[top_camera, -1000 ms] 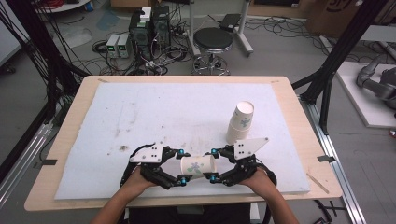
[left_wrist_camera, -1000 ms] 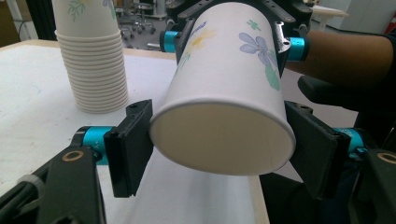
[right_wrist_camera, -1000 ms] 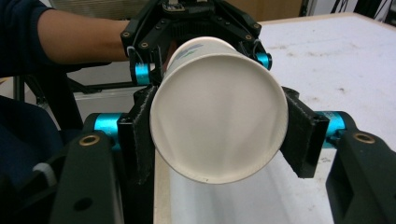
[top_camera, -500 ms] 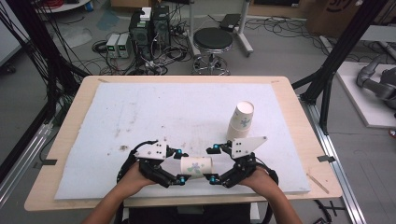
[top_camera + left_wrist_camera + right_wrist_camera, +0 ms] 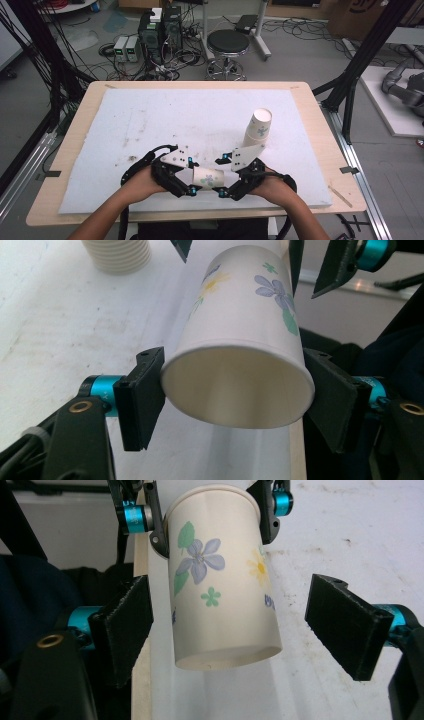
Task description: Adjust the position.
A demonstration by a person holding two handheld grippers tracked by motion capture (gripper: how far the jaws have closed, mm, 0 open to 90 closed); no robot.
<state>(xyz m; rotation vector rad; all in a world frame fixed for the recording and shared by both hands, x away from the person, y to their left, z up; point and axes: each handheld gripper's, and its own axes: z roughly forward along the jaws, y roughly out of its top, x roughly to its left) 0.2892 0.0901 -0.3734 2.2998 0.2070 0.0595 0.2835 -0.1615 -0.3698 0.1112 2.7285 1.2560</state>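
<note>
High view: paper cup [image 5: 209, 177] lower centre, between left gripper [image 5: 192, 176] and right gripper [image 5: 226, 176]; cup stack [image 5: 258, 128] right of centre.

Left gripper view: pads clamp the cup rim.

Right gripper view: jaws just opened, clear of the cup — handover to left looks complete.

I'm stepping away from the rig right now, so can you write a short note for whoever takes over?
Left gripper: shut on the white flower-printed paper cup, pads at its rim, cup lying level above the white foam mat.
Right gripper: jaws have just been opening; they stand apart on either side of the cup's base without touching it.
Stack of matching paper cups: leaning, on the mat beyond the right gripper.
Done: cup passed over to the left gripper alone.
Left: probably setting this cup down or onto the stack.
</note>
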